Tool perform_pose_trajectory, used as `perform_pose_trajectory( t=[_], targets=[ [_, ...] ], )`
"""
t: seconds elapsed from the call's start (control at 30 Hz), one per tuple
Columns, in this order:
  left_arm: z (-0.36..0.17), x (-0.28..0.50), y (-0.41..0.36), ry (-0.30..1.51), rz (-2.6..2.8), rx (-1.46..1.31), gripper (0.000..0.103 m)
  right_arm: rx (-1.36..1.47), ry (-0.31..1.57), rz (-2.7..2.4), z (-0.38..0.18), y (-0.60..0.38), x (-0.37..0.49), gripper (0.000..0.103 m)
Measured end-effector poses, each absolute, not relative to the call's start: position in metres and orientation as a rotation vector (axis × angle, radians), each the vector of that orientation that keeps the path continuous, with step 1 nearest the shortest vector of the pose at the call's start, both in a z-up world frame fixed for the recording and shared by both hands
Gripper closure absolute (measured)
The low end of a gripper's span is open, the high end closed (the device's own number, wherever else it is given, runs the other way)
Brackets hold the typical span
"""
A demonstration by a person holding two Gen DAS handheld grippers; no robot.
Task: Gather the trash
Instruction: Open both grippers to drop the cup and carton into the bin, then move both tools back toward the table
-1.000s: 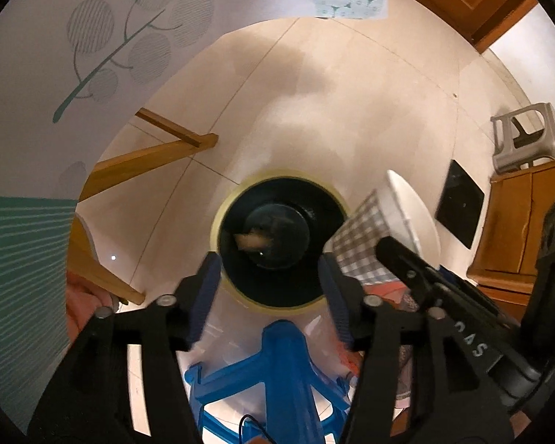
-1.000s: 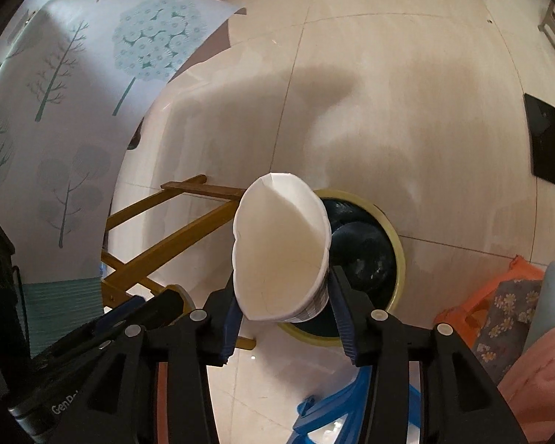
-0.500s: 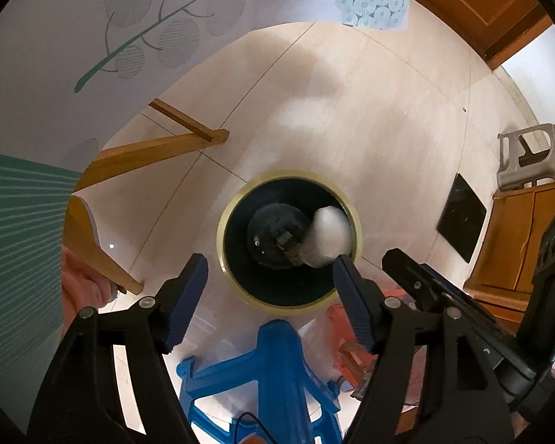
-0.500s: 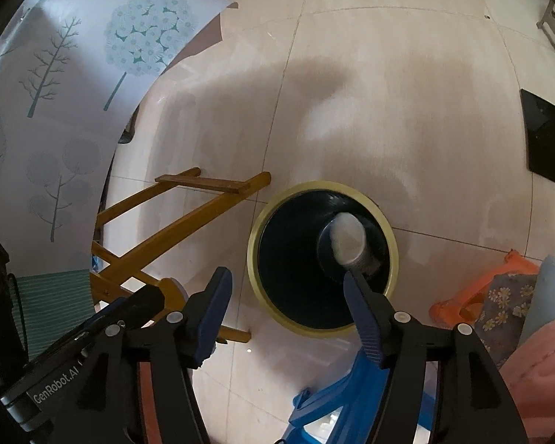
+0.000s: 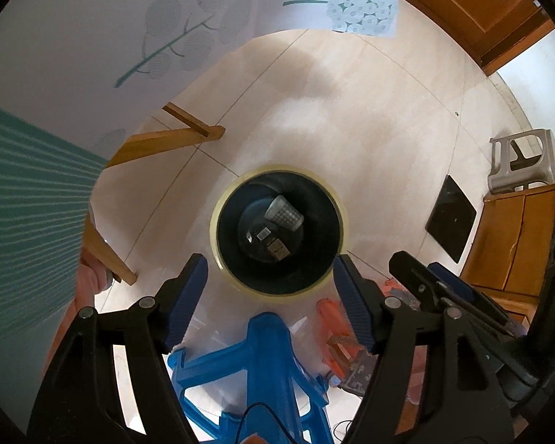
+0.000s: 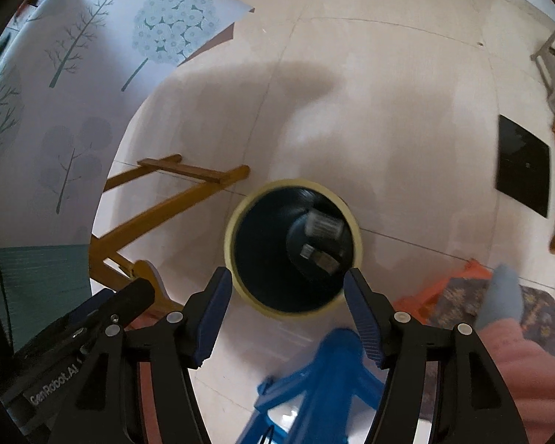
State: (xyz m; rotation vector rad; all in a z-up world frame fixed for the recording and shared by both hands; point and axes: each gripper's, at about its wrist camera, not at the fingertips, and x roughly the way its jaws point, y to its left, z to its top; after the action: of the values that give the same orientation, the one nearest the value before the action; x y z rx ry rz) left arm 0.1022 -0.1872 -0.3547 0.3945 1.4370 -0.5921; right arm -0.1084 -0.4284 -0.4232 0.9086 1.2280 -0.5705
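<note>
A dark round bin with a pale yellow rim stands on the tiled floor below both grippers; it also shows in the right wrist view. A checked paper cup lies on its side at the bin's bottom, also in the right wrist view, next to a small brown scrap. My left gripper is open and empty above the bin's near edge. My right gripper is open and empty above the bin too.
A blue plastic stool stands just below the grippers. A wooden frame under the table with the tree-print cloth lies left. An orange stool, a black mat, a grey stool and a wooden cabinet are right.
My right gripper opened and let go of the checked paper cup, which fell into the bin. Both grippers have risen slightly, jaws wider.
</note>
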Motion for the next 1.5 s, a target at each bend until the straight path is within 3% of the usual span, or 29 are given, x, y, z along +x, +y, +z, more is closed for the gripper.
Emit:
perform_pose_trajectory(
  t=[0.43,0.8,1.17,1.37,1.5],
  targets=[
    [-0.240,0.060,-0.159,1.454,-0.693,0.330,0.035,0.810,1.202,-0.519,-0.296,-0.397,-0.141,0.039],
    [-0.113,0.047,-0.097,1.248,-0.742,0.411,0.035,0.663,1.091,-0.366,-0.178,-0.337,-0.123,0.039],
    [-0.049,0.118,0.037,1.184,-0.614,0.266,0.035,0.490,1.074,-0.139,-0.102,-0.250,-0.022,0.039],
    [-0.032,0.183,0.128,1.134,-0.491,0.184,0.035,0.457,1.055,-0.023,-0.085,-0.202,0.052,0.039],
    [-0.036,0.234,0.179,1.143,-0.435,0.078,0.035,0.469,1.038,0.018,-0.087,-0.181,0.107,0.033]
  ],
)
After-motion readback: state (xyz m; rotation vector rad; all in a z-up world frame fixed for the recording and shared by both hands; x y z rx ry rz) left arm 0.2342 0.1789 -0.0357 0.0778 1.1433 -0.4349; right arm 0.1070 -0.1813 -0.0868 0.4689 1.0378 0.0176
